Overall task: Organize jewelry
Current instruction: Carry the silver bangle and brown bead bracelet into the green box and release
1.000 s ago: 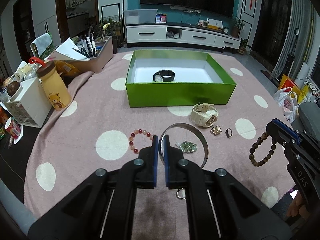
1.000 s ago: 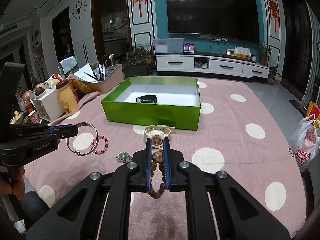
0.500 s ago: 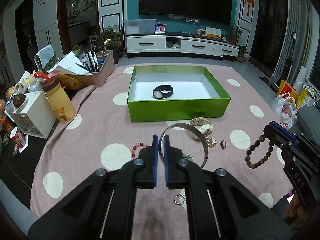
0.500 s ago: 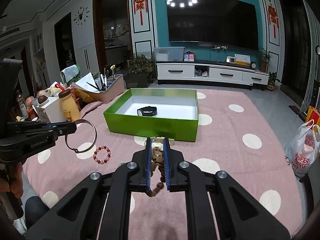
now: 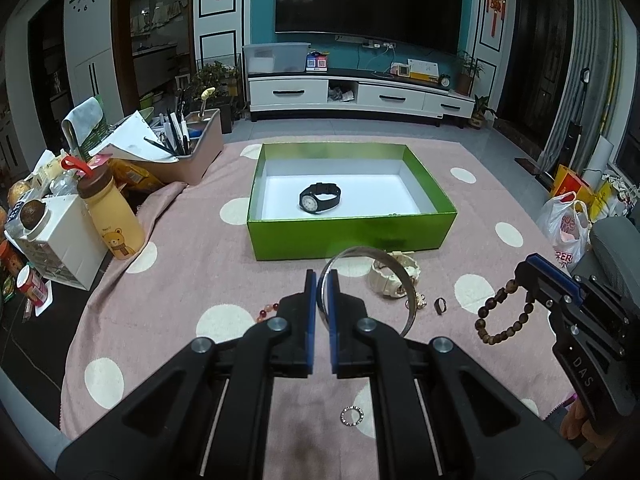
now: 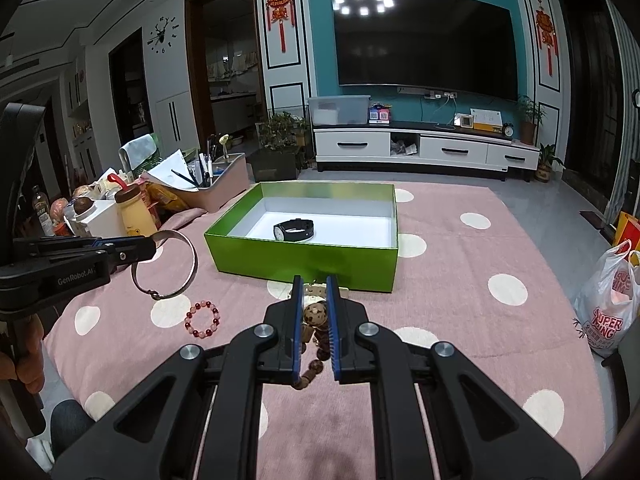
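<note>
Clamped on the silver bangle [image 5: 366,280] at its near rim, the left gripper [image 5: 322,304], jaws almost together with only the thin band between; held aloft short of the green box [image 5: 352,234], on the near side of its front wall; best kept pinched firmly, since a smooth metal hoop gripped at one edge looks liable to swing or twist out.

Clamped likewise on a large bead of the wooden bead bracelet [image 6: 314,328], the right gripper [image 6: 314,312], the rest of the strand hanging slack below the jaws (a loose loop, likely to sway); also near the box's front wall, toward its right end, above the table.

For the step in hand, probably carrying both pieces into the box: lift high enough that bangle and dangling beads pass over the front wall without catching its edge; move slowly to damp the swing; bring each down over bare white floor of the box, beside and not upon the black watch [image 5: 320,199] lying near its middle; part the jaws only when low inside.

Left outside, just before the front wall: the cream watch [image 5: 394,280]; farther from the box, the red bead bracelet [image 6: 202,319] and a small ring [image 5: 351,417] on the pink dotted cloth [image 6: 460,300].
</note>
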The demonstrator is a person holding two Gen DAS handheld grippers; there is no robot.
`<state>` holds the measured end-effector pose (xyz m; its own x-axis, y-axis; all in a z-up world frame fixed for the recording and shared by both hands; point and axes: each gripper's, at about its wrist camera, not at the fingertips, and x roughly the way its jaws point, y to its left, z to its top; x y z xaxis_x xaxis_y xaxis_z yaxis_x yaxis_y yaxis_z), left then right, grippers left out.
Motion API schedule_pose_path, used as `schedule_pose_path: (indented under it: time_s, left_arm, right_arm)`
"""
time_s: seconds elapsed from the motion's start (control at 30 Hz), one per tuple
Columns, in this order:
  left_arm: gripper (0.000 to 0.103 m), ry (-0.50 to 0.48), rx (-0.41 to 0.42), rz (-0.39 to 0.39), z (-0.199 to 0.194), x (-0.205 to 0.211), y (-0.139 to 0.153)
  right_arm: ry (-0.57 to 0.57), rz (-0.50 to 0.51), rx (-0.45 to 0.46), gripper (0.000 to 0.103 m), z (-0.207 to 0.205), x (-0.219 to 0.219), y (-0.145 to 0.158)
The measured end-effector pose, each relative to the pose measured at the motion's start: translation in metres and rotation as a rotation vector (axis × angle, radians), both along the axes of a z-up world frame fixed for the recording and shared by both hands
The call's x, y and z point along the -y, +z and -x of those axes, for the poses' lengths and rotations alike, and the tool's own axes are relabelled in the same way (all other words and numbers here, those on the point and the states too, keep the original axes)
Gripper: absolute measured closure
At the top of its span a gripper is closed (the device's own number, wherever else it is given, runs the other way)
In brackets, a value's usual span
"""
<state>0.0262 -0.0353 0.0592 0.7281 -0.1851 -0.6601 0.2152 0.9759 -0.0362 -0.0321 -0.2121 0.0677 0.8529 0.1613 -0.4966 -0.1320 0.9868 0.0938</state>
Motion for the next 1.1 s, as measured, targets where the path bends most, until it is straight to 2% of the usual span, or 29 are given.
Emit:
schedule_pose_path:
  time_s: [0.43, 1.1]
  left_arm:
    - [0.098, -0.003, 0.008, -0.001, -0.015, 0.005, 0.004]
    - [0.098, -0.016, 0.015, -0.001, -0.042, 0.017, 0.006]
  right_arm:
    - [-0.001, -0.003, 0.001, 0.092, -0.004, 0.002, 0.000]
    - [-0.010, 0.001, -0.001, 0.092, -0.035, 0.008, -0.005]
